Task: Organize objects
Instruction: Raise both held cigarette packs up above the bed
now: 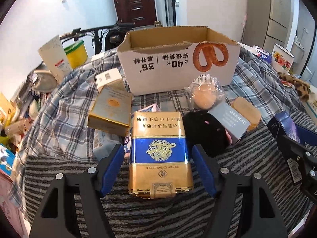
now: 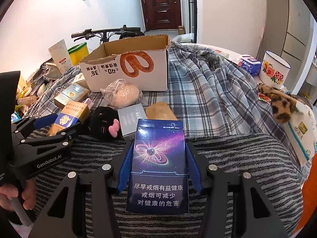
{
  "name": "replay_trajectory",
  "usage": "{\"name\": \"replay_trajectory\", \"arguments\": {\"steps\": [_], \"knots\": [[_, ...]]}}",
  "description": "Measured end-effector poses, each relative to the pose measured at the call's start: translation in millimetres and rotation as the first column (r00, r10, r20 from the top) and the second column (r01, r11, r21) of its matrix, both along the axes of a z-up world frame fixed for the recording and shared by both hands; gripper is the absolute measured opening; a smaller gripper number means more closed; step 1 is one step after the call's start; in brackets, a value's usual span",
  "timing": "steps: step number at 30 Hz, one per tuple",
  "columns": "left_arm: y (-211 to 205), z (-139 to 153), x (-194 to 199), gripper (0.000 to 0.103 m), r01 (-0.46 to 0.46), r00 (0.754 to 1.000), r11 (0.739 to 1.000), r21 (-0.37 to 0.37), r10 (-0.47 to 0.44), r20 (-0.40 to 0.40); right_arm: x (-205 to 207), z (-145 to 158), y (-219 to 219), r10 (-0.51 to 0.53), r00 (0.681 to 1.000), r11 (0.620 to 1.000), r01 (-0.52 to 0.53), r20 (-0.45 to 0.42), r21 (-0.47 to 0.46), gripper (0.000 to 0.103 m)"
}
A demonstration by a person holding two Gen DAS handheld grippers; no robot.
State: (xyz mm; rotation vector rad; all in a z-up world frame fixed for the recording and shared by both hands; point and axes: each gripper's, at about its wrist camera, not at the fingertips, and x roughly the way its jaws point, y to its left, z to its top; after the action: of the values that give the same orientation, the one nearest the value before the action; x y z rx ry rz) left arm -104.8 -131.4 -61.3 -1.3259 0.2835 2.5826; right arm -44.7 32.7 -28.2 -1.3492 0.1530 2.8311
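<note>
The left gripper (image 1: pixel 158 170) stands open around a gold-and-blue pack (image 1: pixel 159 154) lying on the striped blanket (image 1: pixel 247 158), the right gripper (image 2: pixel 157 166) clamps a dark blue pack (image 2: pixel 158 164), and a black plush toy (image 1: pixel 206 132) and grey box (image 1: pixel 229 123) crowd the way to the far cardboard box (image 1: pixel 178 67).

A striped blanket (image 1: pixel 247 164) and plaid cloth (image 1: pixel 65 103) carry a cardboard box (image 1: pixel 178 67) and cigarette cartons (image 1: pixel 160 154).
</note>
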Motion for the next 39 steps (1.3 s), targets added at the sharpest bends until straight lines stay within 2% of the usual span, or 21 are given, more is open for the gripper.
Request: {"name": "replay_trajectory", "arguments": {"steps": [2,5,12,17,21,25,39], "knots": [[-2.8,-1.4,-1.9,0.073,-0.006,1.000,1.000,0.024,0.006,0.017,0.3,-0.1,0.6,-0.001,1.000,1.000,0.001,0.000,0.000,0.050],[-6.0,-0.1,-1.2,0.057,-0.019,1.000,0.999,0.046,0.018,0.021,0.5,-0.7,1.5,-0.004,1.000,1.000,0.004,0.001,0.004,0.050],[-6.2,27.0,25.5,0.055,-0.002,0.995,0.997,0.075,0.010,-0.098,1.6,-1.9,1.5,-0.008,1.000,1.000,0.008,0.003,0.000,0.050],[-8.2,32.6,33.6,0.056,0.015,0.995,0.994,0.109,-0.004,-0.095,3.5,0.6,-5.6,0.014,1.000,1.000,-0.014,-0.003,0.017,0.050],[-8.1,29.0,38.2,0.055,0.008,0.995,0.997,0.080,0.000,-0.099,4.6,1.5,-7.8,0.014,1.000,1.000,-0.013,-0.008,0.017,0.050],[-13.4,26.6,39.1,0.055,0.004,0.997,0.994,0.110,0.005,-0.079,4.9,0.2,-9.2,0.011,1.000,1.000,-0.011,-0.003,0.023,0.050],[-24.9,45.8,49.2,0.055,-0.006,0.992,0.990,0.144,0.024,-0.122,5.7,2.9,-13.6,-0.001,1.000,0.999,0.002,-0.011,0.039,0.050]]}}
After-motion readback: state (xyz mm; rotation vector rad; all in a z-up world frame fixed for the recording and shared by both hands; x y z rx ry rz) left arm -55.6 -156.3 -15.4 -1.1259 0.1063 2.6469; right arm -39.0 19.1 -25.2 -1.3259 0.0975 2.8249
